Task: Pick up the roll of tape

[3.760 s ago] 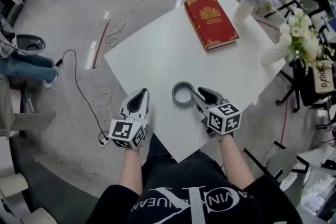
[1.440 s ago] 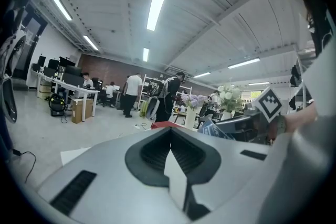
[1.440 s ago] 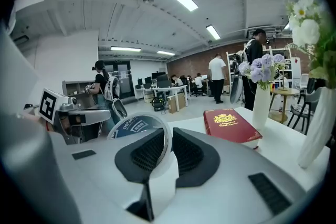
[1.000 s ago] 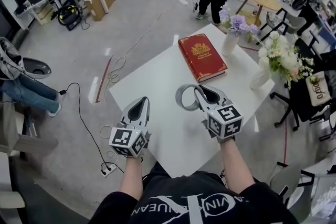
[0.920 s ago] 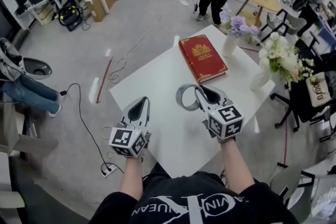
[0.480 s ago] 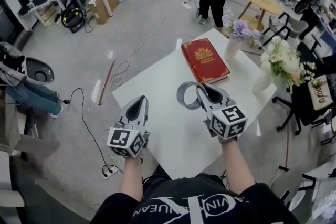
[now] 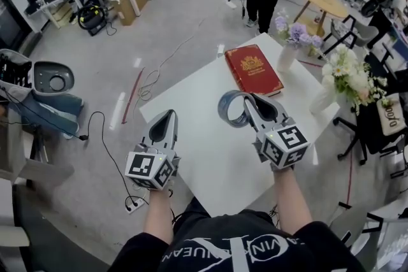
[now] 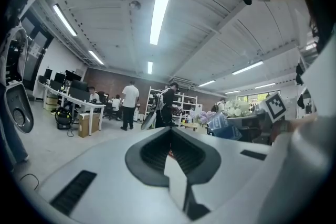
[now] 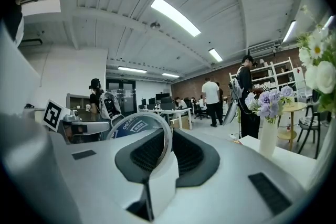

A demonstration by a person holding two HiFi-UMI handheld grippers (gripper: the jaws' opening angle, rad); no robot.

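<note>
Step in hand: the lift, by the look of it near done. Items, left to right.

Left gripper (image 7: 167,115): over the near-left edge of the bench (image 7: 204,162). Jaws closed on each other, nothing between them. No part in the grasp.

Tape (image 7: 230,109): grey ring, stood on edge, pinched through its wall at the tip of the right gripper (image 7: 247,102). One jaw sits inside the ring and one outside, part-way closed and pressing on it. Appears clear of the bench top, over its middle.

Next move, as judged: keep the pinch firm and the ring steady. The thin wall could swing or slip if the grip eases.

Book (image 7: 254,69): red, lying flat, far side of the bench.

Far vase (image 7: 286,56): white, upright, just right of the book. Holds purple flowers (image 7: 298,34).

Near vase (image 7: 323,97): white, at the right edge. Holds white flowers (image 7: 349,67).
</note>
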